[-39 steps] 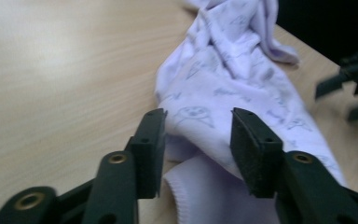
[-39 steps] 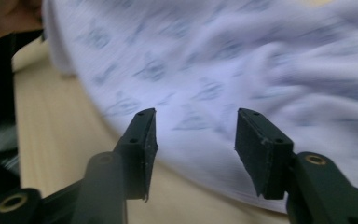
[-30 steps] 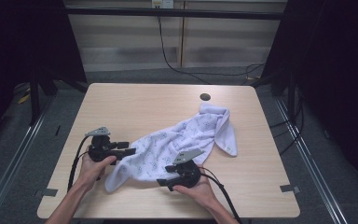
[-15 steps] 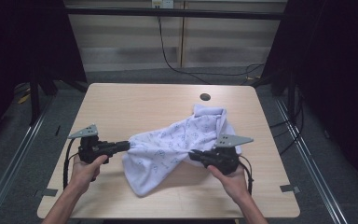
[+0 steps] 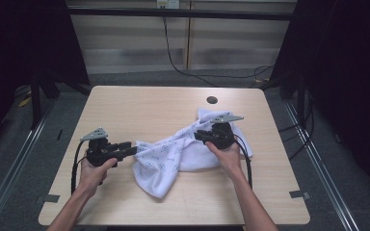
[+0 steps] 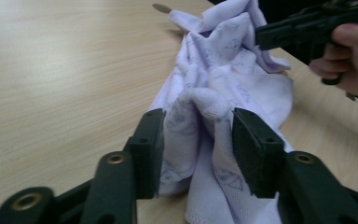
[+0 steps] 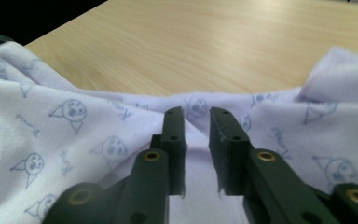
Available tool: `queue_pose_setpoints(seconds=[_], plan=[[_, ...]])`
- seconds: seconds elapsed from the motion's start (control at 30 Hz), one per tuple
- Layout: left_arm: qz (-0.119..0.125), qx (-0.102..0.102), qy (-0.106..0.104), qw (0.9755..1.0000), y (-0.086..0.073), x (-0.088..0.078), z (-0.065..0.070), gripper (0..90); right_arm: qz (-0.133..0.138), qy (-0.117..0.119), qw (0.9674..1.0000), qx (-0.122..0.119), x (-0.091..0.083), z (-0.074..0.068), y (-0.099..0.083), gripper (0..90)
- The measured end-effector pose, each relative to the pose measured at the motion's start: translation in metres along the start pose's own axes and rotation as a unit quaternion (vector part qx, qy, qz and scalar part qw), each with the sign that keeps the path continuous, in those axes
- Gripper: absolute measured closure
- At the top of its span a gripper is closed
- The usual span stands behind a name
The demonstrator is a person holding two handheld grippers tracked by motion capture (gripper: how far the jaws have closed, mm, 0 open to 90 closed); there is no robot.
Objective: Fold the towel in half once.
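A white towel with small printed figures [image 5: 173, 161] lies crumpled across the middle of the table, from front left to back right. My left gripper [image 5: 131, 148] points right at the towel's left end. Its jaws have just been opening and stand apart, with a raised fold of the towel [image 6: 214, 84] between the pads [image 6: 198, 116]. My right gripper [image 5: 198, 135] points left over the towel's far right part. Its jaws have also just been opening, and a narrow gap shows between them [image 7: 196, 112] low over the cloth [image 7: 74, 130]. The right gripper [image 6: 279, 35] also shows in the left gripper view.
The light wooden table [image 5: 139, 106] has a small dark round hole [image 5: 212, 100] near its back edge, just behind the towel. Black cables trail from both grippers toward the front edge. Dark floor and metal rails surround the table.
The right hand went from the towel's front edge out to the right, then back onto its far part. The towel was stretched into a band, then sagged. The left gripper barely moved.
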State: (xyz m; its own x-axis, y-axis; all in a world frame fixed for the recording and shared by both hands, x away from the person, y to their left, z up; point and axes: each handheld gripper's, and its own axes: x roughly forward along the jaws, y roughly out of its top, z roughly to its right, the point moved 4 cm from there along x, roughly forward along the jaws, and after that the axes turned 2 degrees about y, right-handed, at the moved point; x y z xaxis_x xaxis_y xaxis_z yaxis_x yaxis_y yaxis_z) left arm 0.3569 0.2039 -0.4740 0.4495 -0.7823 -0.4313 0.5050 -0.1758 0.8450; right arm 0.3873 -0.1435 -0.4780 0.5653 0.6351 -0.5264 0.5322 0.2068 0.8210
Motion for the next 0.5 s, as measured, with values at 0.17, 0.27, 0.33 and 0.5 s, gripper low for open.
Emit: queue_pose_setpoints(seconds=[0.17,0.27,0.33,0.5], plan=[[0.0,0.007,-0.004,1.0,-0.005,-0.006,0.004,55.3,0.007,0.044,0.999,-0.009,-0.014,-0.026,-0.017,74.0],[0.011,0.009,-0.021,0.9997,-0.002,-0.009,0.011,59.8,-0.039,0.07,0.9958,-0.046,-0.015,-0.051,-0.038,74.4],[0.01,0.025,-0.04,0.9988,-0.001,-0.01,0.022,62.5,-0.057,0.07,0.9944,-0.055,-0.01,-0.06,-0.05,73.5],[-0.024,0.05,-0.038,0.9977,-0.008,0.011,0.033,48.8,-0.074,0.082,0.9922,-0.058,0.011,-0.066,-0.058,71.4]])
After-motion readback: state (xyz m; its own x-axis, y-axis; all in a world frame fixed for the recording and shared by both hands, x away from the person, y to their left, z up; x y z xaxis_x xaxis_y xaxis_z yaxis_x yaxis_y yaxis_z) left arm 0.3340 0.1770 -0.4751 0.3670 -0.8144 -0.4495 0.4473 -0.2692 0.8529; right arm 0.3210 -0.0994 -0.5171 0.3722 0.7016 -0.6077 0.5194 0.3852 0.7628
